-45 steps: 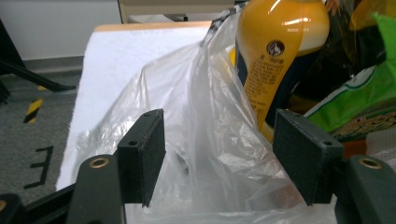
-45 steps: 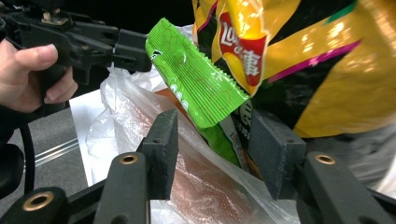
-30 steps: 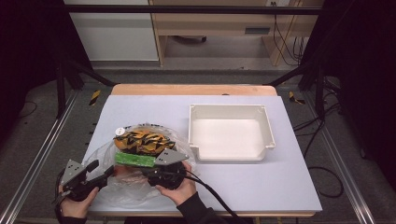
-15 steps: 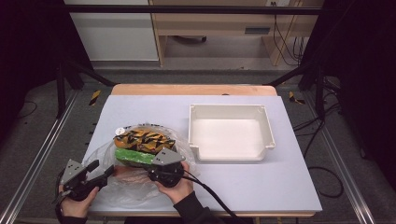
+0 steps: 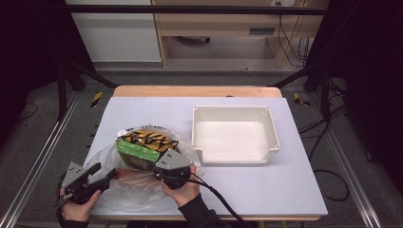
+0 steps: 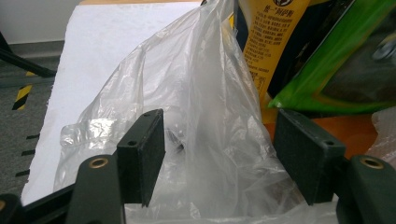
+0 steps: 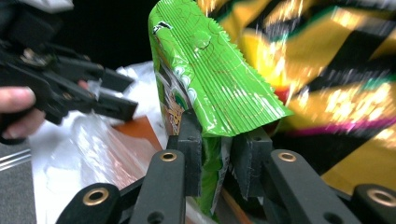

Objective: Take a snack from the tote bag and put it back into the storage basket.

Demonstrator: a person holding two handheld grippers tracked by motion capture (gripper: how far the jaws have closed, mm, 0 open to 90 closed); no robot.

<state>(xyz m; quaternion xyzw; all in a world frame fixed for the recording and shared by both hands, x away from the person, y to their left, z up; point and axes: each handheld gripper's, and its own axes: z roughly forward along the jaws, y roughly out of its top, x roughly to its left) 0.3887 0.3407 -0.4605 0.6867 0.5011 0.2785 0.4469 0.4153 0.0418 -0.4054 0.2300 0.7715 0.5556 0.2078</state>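
At the near left of the worktop, the right claw, clenched on the green packet, is lifting it further out of the plastic bag, apparently towards the tray, while the left claw is hanging released around the bag.

My right gripper covers the near end of the green pouch from above. The yellow-black pack is a blur beside my right jaws, cut off at the top and right edges. The clear bag veils whatever lies inside it. The pouch's print is too small to read.
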